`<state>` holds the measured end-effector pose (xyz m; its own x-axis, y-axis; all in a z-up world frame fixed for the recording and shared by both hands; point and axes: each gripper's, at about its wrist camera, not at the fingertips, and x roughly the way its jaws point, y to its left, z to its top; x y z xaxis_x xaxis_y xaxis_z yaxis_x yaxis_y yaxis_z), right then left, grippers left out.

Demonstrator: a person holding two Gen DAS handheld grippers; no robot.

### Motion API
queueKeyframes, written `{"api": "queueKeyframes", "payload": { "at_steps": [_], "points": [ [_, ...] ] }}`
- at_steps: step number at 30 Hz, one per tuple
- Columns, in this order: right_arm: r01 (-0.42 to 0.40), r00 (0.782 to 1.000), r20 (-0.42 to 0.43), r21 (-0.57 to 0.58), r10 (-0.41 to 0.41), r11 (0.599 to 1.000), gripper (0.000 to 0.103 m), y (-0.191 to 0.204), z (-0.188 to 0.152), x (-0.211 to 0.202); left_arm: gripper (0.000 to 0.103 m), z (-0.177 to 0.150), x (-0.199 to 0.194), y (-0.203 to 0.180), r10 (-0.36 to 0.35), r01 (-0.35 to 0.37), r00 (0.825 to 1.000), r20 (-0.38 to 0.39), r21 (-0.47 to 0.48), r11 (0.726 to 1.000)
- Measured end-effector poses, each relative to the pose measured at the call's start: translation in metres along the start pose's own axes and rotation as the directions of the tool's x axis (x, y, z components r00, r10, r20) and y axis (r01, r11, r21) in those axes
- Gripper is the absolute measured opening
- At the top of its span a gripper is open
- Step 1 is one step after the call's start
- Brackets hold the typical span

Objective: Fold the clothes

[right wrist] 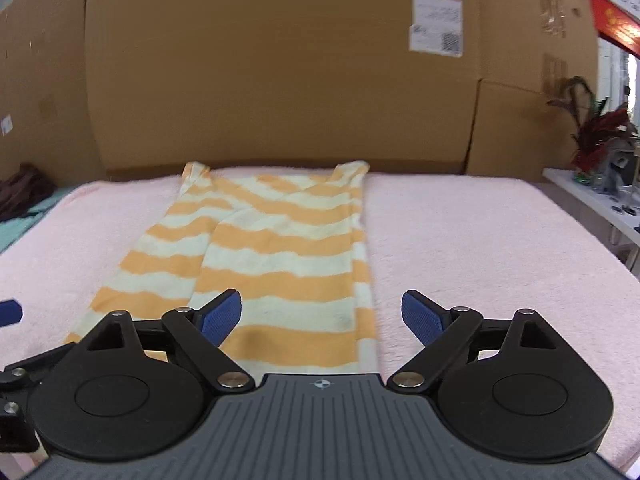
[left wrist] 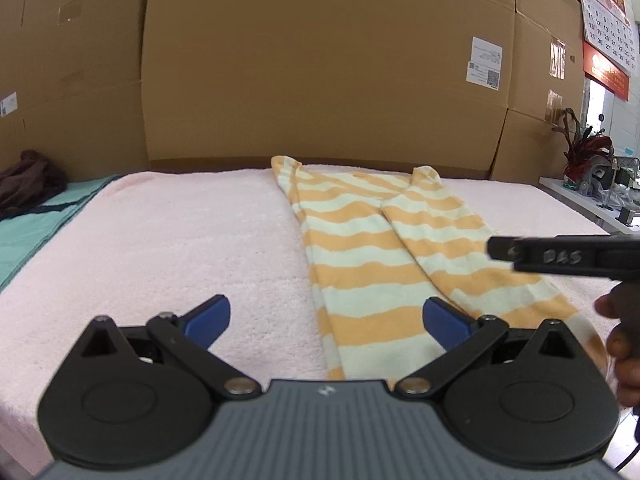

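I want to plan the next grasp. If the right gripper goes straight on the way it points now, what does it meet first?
Most likely the striped shirt: the right gripper, jaws open and empty, points slightly down at its near hem on the pink towel. Depth is unclear.

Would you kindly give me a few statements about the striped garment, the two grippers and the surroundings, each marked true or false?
1. The striped garment lies on a pink towel. True.
2. The right gripper is clamped on the garment's hem. False: its jaws stand wide open with nothing pinched between them.
3. The left gripper is open. True.
4. The garment has blue and white stripes. False: the stripes are orange and cream.
5. Cardboard boxes stand behind the towel. True.
6. The dark brown cloth lies on top of the striped garment. False: it lies apart, far off to the left on a teal cloth.
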<state>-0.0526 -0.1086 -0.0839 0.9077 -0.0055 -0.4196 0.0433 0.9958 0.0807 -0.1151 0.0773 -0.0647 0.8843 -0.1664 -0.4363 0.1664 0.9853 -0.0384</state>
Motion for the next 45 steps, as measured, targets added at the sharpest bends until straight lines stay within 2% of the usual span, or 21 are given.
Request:
{"api": "queueKeyframes", "payload": {
  "at_steps": [1, 4, 6, 9, 11, 13, 15, 17, 18, 20, 23, 29, 31, 33, 35, 36, 39, 41, 42, 44, 45],
  "points": [
    [-0.019, 0.999, 0.026, 0.027, 0.019, 0.999, 0.09, -0.009, -0.001, -0.007, 0.102, -0.003, -0.001, 0.001, -0.011, 0.011, 1.0, -0.007, 0.001, 1.0],
    [-0.134, 0.99, 0.066, 0.109, 0.127, 0.985, 0.076, -0.032, -0.008, -0.023, 0.102, -0.01, -0.004, 0.002, -0.071, 0.071, 0.997, -0.024, 0.013, 0.997],
    [-0.202, 0.978, 0.073, 0.112, 0.195, 0.973, 0.049, -0.034, -0.013, -0.029, 0.102, -0.013, -0.009, 0.0, -0.122, 0.122, 0.992, -0.024, 0.037, 0.992],
    [-0.274, 0.962, 0.034, 0.046, 0.273, 0.961, 0.031, -0.025, -0.026, -0.035, 0.102, -0.017, -0.014, -0.006, -0.155, 0.156, 0.988, -0.024, 0.066, 0.986],
    [-0.331, 0.944, 0.001, -0.009, 0.331, 0.944, 0.027, -0.018, -0.039, -0.04, 0.102, -0.021, -0.014, -0.009, -0.17, 0.173, 0.985, -0.037, 0.086, 0.981],
    [-0.35, 0.936, -0.012, -0.068, 0.35, 0.934, 0.027, -0.012, -0.05, -0.045, 0.102, -0.025, -0.014, -0.011, -0.171, 0.175, 0.984, -0.043, 0.108, 0.979],
    [-0.307, 0.949, 0.018, -0.166, 0.314, 0.937, 0.028, -0.008, -0.059, -0.054, 0.102, -0.027, -0.016, -0.009, -0.179, 0.182, 0.983, -0.036, 0.115, 0.977],
    [-0.278, 0.957, 0.02, -0.206, 0.288, 0.938, 0.03, -0.009, -0.059, -0.058, 0.102, -0.027, -0.017, -0.007, -0.189, 0.192, 0.981, -0.033, 0.114, 0.975],
    [-0.289, 0.955, 0.011, -0.186, 0.296, 0.939, 0.031, -0.012, -0.055, -0.057, 0.102, -0.027, -0.018, -0.006, -0.197, 0.2, 0.98, -0.035, 0.109, 0.974],
    [-0.351, 0.934, 0.015, -0.139, 0.356, 0.926, 0.031, -0.014, -0.048, -0.058, 0.102, -0.026, -0.019, -0.006, -0.207, 0.209, 0.978, -0.032, 0.107, 0.972],
    [-0.405, 0.909, 0.052, -0.14, 0.415, 0.904, 0.032, -0.003, -0.049, -0.061, 0.102, -0.028, -0.022, -0.007, -0.201, 0.202, 0.979, -0.019, 0.131, 0.971],
    [-0.394, 0.911, 0.018, -0.246, 0.411, 0.885, 0.035, 0.016, -0.067, -0.065, 0.102, -0.033, -0.03, 0.002, -0.161, 0.16, 0.987, -0.013, 0.164, 0.973],
    [-0.426, 0.898, 0.03, -0.187, 0.439, 0.885, 0.035, 0.006, -0.064, -0.068, 0.102, -0.034, -0.035, 0.005, -0.153, 0.152, 0.988, -0.01, 0.173, 0.973],
    [-0.42, 0.903, 0.037, -0.13, 0.428, 0.898, 0.035, -0.005, -0.062, -0.068, 0.102, -0.036, -0.041, 0.007, -0.126, 0.122, 0.992, 0.008, 0.197, 0.973],
    [-0.383, 0.921, 0.033, -0.112, 0.389, 0.917, 0.035, -0.012, -0.063, -0.067, 0.1, -0.035, -0.044, 0.011, -0.132, 0.126, 0.991, 0.014, 0.198, 0.972],
    [-0.367, 0.928, 0.031, -0.101, 0.372, 0.925, 0.034, -0.016, -0.063, -0.067, 0.095, -0.034, -0.046, 0.014, -0.173, 0.168, 0.985, 0.008, 0.179, 0.969],
    [-0.377, 0.925, 0.034, -0.049, 0.379, 0.925, 0.034, -0.023, -0.064, -0.067, 0.08, -0.028, -0.045, 0.023, -0.306, 0.306, 0.952, -0.014, 0.059, 0.95],
    [-0.379, 0.924, 0.04, -0.026, 0.38, 0.925, 0.034, -0.024, -0.064, -0.066, 0.077, -0.025, -0.042, 0.026, -0.369, 0.369, 0.929, -0.019, -0.015, 0.929],
    [-0.374, 0.926, 0.044, -0.023, 0.375, 0.927, 0.034, -0.024, -0.064, -0.066, 0.076, -0.025, -0.038, 0.027, -0.376, 0.375, 0.927, -0.022, -0.04, 0.926],
    [-0.366, 0.929, 0.052, -0.018, 0.367, 0.93, 0.034, -0.024, -0.064, -0.065, 0.065, -0.024, -0.028, 0.03, -0.381, 0.377, 0.924, -0.028, -0.085, 0.922],
    [-0.361, 0.931, 0.055, -0.012, 0.362, 0.932, 0.035, -0.025, -0.063, -0.065, 0.054, -0.025, -0.022, 0.033, -0.399, 0.392, 0.916, -0.036, -0.123, 0.912]
  ]
}}
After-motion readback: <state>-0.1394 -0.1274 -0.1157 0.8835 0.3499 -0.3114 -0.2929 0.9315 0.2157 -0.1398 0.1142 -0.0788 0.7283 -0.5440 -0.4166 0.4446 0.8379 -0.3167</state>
